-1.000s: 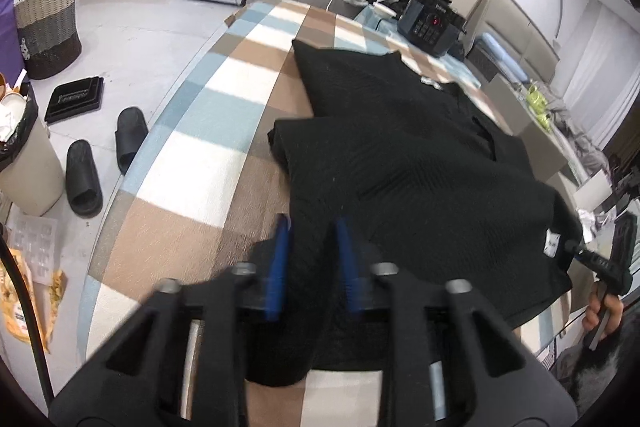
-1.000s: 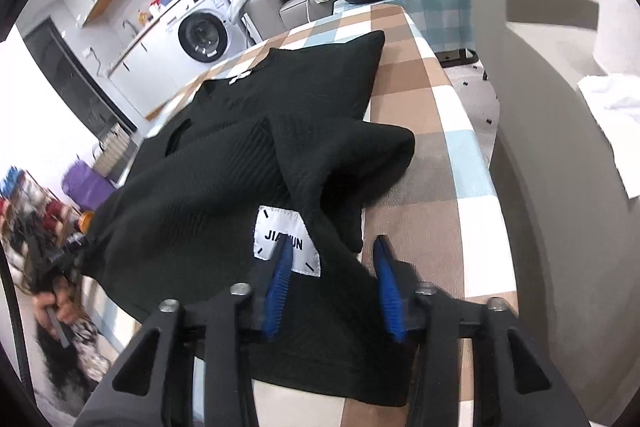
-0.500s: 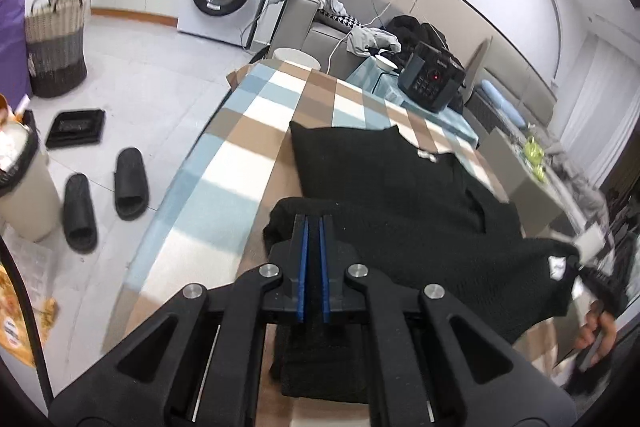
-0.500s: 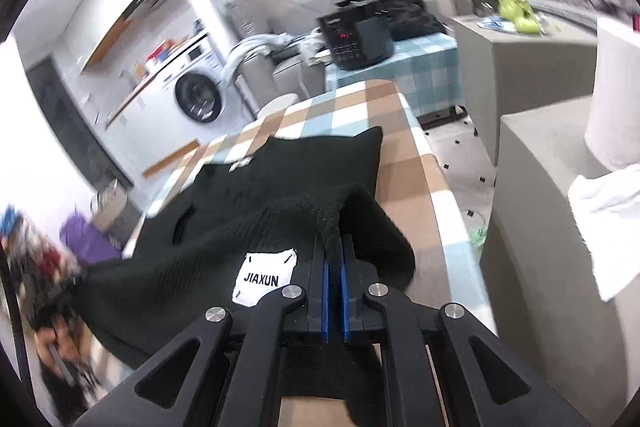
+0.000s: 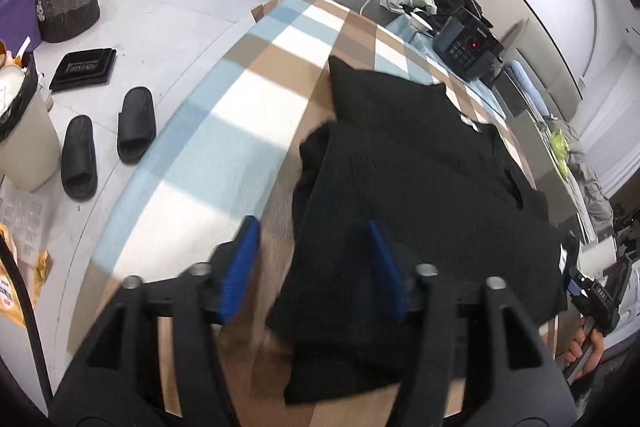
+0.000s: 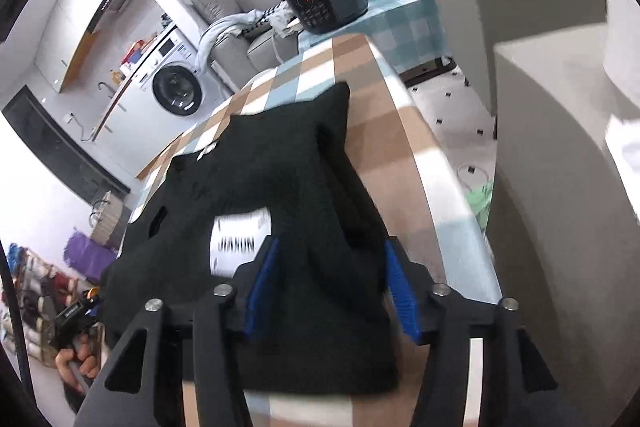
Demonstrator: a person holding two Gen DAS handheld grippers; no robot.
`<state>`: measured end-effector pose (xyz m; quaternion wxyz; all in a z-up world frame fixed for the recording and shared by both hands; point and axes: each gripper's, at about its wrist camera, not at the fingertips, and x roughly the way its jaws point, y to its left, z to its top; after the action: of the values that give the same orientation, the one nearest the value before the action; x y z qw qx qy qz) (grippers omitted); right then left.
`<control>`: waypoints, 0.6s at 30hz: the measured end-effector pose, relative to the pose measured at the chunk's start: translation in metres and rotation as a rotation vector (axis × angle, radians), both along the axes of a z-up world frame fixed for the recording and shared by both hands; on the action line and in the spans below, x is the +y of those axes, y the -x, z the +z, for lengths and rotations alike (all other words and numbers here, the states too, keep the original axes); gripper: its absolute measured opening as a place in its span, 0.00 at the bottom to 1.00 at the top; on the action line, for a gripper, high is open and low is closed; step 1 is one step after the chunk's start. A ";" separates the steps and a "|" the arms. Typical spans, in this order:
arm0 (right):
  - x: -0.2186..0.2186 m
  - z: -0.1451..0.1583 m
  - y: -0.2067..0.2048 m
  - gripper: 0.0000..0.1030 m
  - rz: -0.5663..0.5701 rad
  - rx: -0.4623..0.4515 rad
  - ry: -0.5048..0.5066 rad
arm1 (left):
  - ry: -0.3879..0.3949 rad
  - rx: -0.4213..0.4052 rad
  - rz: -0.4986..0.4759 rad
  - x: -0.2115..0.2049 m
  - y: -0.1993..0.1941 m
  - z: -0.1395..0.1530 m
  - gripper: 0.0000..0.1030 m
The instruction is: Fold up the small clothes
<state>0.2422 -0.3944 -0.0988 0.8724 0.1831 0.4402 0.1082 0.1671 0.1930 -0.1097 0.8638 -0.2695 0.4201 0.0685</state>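
Black garment (image 5: pixel 420 179) on checked table (image 5: pixel 224 131)

The right gripper (image 6: pixel 330 277) hangs over the near hem of a black knit garment (image 6: pixel 280 187), its blue-padded jaws spread wide with folded cloth between them. The garment lies spread on a checked bench (image 6: pixel 400 147), a blurred white label (image 6: pixel 240 241) facing up. Beyond stand a black appliance (image 6: pixel 324 1) and a washing machine (image 6: pixel 178 89).
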 end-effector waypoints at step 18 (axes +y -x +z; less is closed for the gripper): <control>0.066 -0.024 0.005 0.34 0.214 0.036 0.242 | -0.123 0.015 -0.138 -0.045 0.006 -0.011 0.21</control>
<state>0.2374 -0.3282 -0.1230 0.8634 0.0307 0.4826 0.1437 0.1615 0.1479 -0.1203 0.8782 -0.1859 0.4391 0.0367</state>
